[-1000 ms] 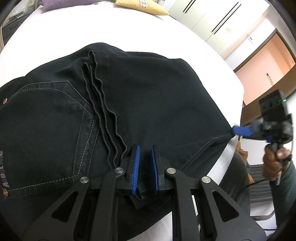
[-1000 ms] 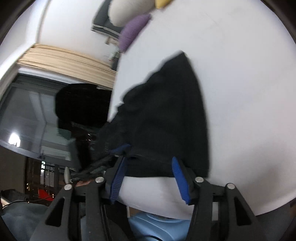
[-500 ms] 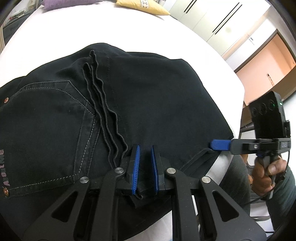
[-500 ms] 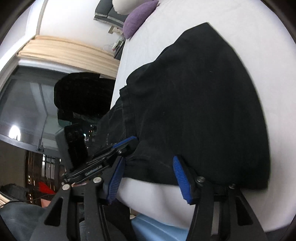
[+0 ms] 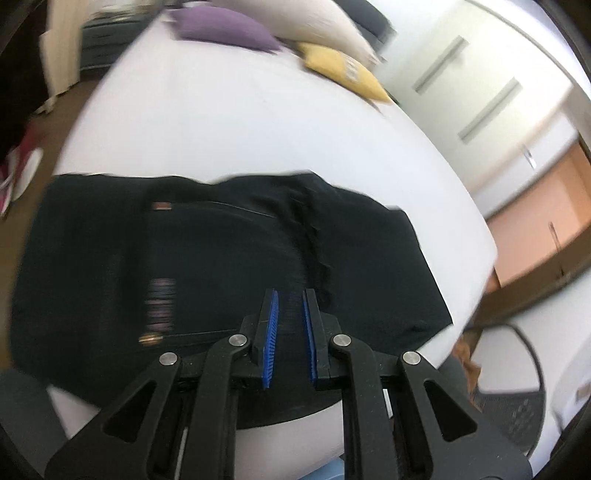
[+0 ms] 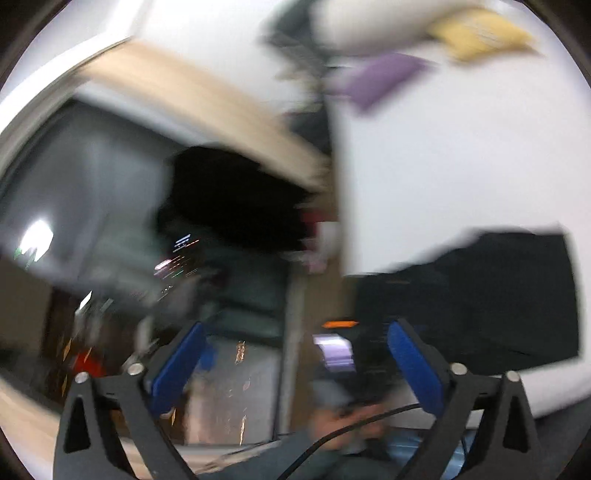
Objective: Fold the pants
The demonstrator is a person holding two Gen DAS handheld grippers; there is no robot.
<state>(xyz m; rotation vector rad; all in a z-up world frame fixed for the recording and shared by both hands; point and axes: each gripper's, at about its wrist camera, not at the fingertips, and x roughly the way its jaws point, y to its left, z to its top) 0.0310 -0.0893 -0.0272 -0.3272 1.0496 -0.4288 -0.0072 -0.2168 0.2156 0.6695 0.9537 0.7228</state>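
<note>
**Black denim folded on the bed, right tongs letting go**

Black pants (image 5: 229, 266) lie in a squat folded block at the near edge of the white bed (image 5: 258, 122), filling the middle of the left wrist view from nine o'clock across to about four. The left gripper (image 5: 290, 332) comes in from six o'clock with its blue pads drawn nearly together over the dark cloth; blur hides whether any fabric is pinched between them, so I can't call it a hold. The right gripper (image 6: 295, 365) is springing apart right now, jaws wide, nothing between the pads.

This looks like the let-go at the close of a fold. To do it well, I'd lift both tools straight off so no pad drags the top layer, then check that the edges sit square before any further fold. A snagged hem would pull the stack askew.

Now the views. The left camera gives the whole layout: the wavy stacked edges running up toward twelve, a pocket stud, the purple cushion (image 5: 225, 29) and yellow cushion (image 5: 343, 70) at the far end. The right camera, badly smeared, pushes the pants (image 6: 509, 295) out to three o'clock and instead shows a dark window at nine and the person's hand (image 6: 351, 424) at six.
</note>
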